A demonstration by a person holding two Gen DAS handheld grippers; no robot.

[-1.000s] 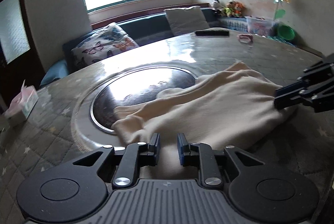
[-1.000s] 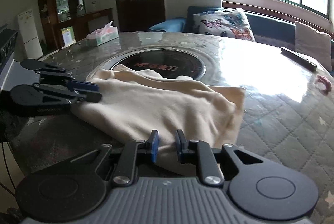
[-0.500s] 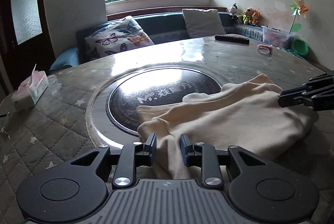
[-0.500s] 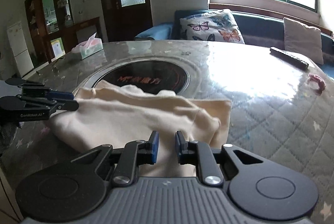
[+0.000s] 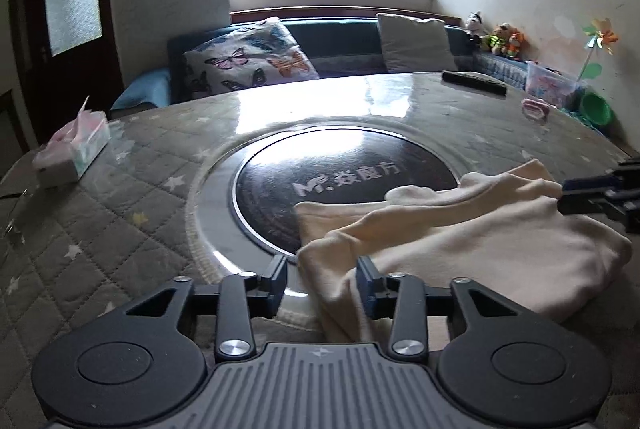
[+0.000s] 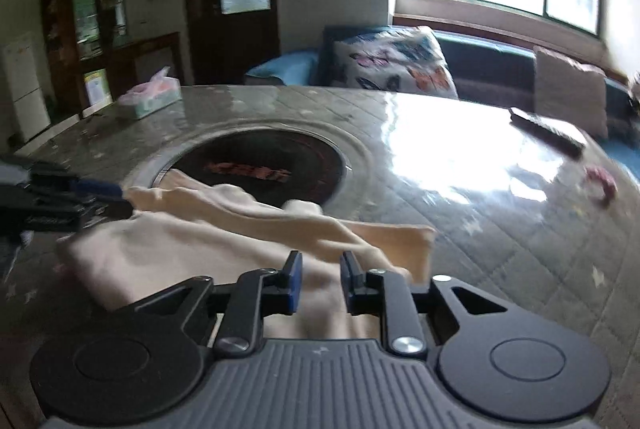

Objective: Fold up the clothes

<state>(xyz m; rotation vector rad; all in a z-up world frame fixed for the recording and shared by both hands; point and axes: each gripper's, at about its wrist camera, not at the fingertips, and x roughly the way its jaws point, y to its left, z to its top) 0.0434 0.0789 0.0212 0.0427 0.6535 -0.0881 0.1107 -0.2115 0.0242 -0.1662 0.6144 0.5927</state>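
A cream garment (image 5: 460, 241) lies folded on the round table, partly over the black centre disc (image 5: 344, 173). My left gripper (image 5: 322, 283) sits at the garment's near left corner. Its jaws are opening, with the cloth edge loose between them and no pad pressing on it. In the right wrist view the garment (image 6: 192, 249) spreads to the left, and my right gripper (image 6: 322, 281) is over its near right end. Its jaws are opening too, with cloth lying in the gap. Each gripper also shows at the other view's edge: the right gripper (image 5: 592, 191) and the left gripper (image 6: 96, 195).
A tissue box (image 5: 72, 149) stands at the table's left. A black remote (image 5: 474, 83) and a pink hair tie (image 5: 534, 109) lie at the far right. The grey quilted table cover (image 5: 120, 229) runs to the edge. A sofa with a butterfly pillow (image 5: 248, 65) is behind.
The left jaws have spread apart and the cloth has slipped free of them. The right jaws have widened a little. Both grippers have drawn back slightly from the garment, which has settled flatter.
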